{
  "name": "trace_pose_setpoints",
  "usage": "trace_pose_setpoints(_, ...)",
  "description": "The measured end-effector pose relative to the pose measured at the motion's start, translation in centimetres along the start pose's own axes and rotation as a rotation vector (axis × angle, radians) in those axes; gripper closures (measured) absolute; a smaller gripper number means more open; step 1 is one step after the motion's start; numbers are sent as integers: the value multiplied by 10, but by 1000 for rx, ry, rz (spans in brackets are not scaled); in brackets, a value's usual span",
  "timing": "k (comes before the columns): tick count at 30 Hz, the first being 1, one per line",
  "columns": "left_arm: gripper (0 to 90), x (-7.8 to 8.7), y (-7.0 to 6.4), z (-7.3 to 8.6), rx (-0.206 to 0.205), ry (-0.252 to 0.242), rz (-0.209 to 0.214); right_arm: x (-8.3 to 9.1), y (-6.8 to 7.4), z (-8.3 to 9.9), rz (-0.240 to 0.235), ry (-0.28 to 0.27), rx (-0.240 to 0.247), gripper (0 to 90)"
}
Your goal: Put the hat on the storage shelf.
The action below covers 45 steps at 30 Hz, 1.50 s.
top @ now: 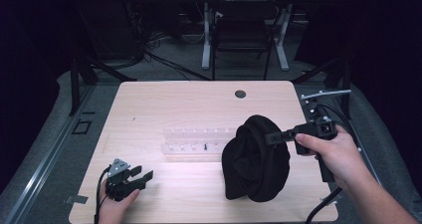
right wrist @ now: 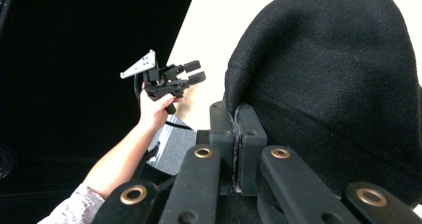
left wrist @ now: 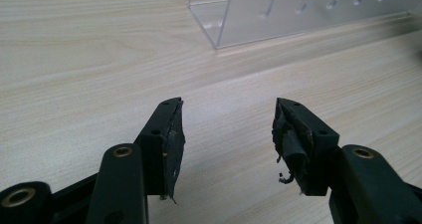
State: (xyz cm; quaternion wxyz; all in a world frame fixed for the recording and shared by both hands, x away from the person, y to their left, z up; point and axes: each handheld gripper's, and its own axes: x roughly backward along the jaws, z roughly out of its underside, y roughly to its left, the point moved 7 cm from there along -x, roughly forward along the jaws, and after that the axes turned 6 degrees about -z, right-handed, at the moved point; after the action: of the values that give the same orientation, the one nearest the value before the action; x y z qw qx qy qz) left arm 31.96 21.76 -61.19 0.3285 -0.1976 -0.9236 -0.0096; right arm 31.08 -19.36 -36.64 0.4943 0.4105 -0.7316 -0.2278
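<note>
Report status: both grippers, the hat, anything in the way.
Right gripper shut on black hat, lifting its edge. Left gripper open, near table edge. Clear rack beside hat.

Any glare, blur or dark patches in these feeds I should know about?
High view: table well lit, surroundings near black, black beanie shows little fold detail. Left gripper view: sharp, acrylic rack slightly soft. Right gripper view: tabletop blown out white, background black, beanie weave clear.
</note>
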Motion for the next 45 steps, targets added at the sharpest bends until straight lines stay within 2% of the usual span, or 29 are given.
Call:
trace_pose_setpoints(9, 461, 0, 0, 0, 1, -1, 0, 2, 8, -9, -19, -25, 23, 886)
trace_pose_setpoints(24, 461, 0, -1, -1, -3, 0, 5, 3, 16, -23, -19, -54, 40, 886)
trace_pose_setpoints(34, 461, 0, -2, -1, -9, -4, 2, 0, 22, -36, -18, -75, 47, 886)
trace_pose_setpoints(45, 461, 1, -4, -2, -10, -10, 7, -6, 25, -50, -39, -104, 48, 886)
